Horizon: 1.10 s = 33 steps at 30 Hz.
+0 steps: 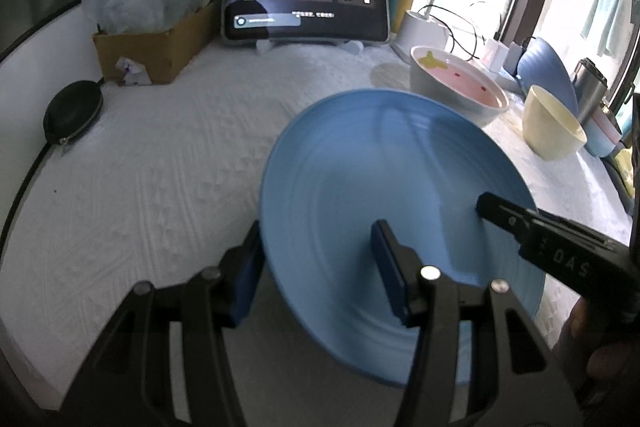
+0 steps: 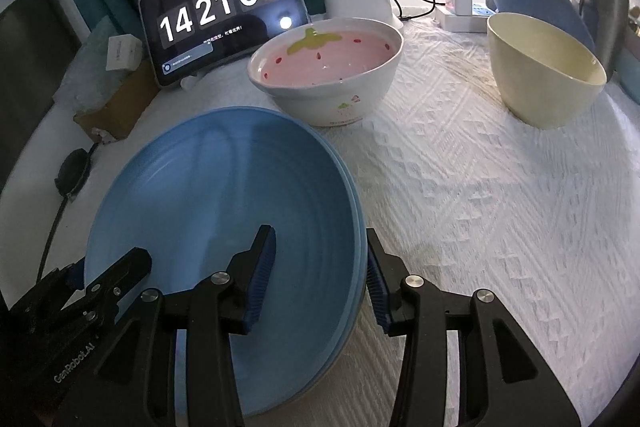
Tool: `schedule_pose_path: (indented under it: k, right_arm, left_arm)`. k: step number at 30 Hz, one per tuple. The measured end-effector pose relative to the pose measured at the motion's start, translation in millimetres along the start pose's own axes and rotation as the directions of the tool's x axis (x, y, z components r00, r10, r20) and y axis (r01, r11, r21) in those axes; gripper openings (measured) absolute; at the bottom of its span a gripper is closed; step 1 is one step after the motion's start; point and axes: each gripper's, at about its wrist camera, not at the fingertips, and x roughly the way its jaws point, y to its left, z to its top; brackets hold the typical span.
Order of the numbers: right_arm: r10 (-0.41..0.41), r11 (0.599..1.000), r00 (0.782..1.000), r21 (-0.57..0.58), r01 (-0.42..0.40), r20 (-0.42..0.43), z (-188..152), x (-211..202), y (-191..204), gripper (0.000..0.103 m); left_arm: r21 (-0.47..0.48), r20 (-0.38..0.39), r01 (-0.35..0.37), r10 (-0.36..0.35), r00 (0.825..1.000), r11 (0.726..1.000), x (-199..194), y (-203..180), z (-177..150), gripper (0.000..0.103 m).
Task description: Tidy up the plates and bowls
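Both claws, left claw (image 1: pixel 316 267) and right claw (image 2: pixel 320 279), straddle opposite rims of the stacked blue plates (image 2: pixel 224 211), jaws apart, unclamped; next, close and lift together.

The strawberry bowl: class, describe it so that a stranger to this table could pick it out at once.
Start at the tablet showing a clock at the back of the white tablecloth. Just to its right, behind the blue plates, stands the strawberry bowl. Unlike the plain cream bowl further right, it is white outside and pink inside, with red seeds and a green leaf.
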Motion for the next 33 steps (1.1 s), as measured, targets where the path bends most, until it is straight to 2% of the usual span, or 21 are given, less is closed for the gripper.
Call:
schedule_pose_path:
  k: [7, 17, 22, 28, 33]
  right_arm:
    - [0.001, 1.0, 1.0, -0.015, -0.001, -0.014, 1.6, 0.3, 0.7, 0.046]
    - [-0.012, 1.0, 0.999, -0.027, 0.012, 0.03, 1.2, -18.8, -6.3, 0.046]
    - [-0.015, 1.0, 0.999, -0.013, 0.016, 0.047, 1.7, -32.7, -18.3, 0.046]
    - [-0.02, 1.0, 0.997, -0.015, 0.021, 0.08, 4.1, -51.3, -32.5, 0.046]
    - [-0.017, 1.0, 0.996, -0.01, 0.018, 0.093, 6.0, -62.1, -43.6, 0.046]
  left_arm:
    - [-0.018, -0.006, 0.012, -0.012, 1.0, 1.0, -1.3, 2.7, 1.5, 0.055]
    - [-0.036, 0.046, -0.039, 0.041, 0.998, 0.999, -20.7, 3.3, 4.7, 0.055]
    - [-0.049, 0.072, -0.041, 0.045, 0.996, 0.998, -32.0, 0.9, 9.3, 0.056]
    - [-0.034, 0.137, -0.034, 0.038, 0.99, 0.999, -53.3, -16.9, 17.0, 0.057]
    - [-0.018, 0.152, -0.012, 0.015, 0.988, 1.0, -58.8, -35.6, 21.6, 0.058]
